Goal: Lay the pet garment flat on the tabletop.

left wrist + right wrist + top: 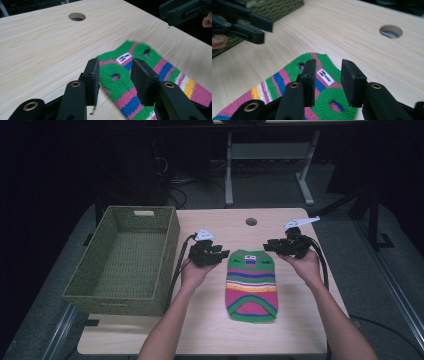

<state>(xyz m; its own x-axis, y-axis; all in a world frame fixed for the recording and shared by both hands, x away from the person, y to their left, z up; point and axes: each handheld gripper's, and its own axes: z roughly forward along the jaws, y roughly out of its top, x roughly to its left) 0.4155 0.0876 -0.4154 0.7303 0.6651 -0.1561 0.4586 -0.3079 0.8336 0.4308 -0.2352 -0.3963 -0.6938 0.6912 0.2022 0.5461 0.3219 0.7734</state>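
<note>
A small knit sweater point(251, 285) with green, pink, blue and yellow stripes lies flat on the light wooden table point(200, 325). Its collar end, with a white label point(124, 58), points away from the person. My left gripper point(224, 254) is at the sweater's far left corner. It stands open over a green-rimmed sleeve hole point(113, 76), with its jaws either side of the hole. My right gripper point(267, 245) is at the far right corner, also open, just above the knit sweater point(284, 75) near the label point(325, 76). Neither gripper holds anything.
A green woven basket point(117, 300) with nothing in it stands on the table's left side, close to the left hand. A round cable hole point(251, 221) sits in the tabletop beyond the sweater. Bare wood lies in front of the sweater.
</note>
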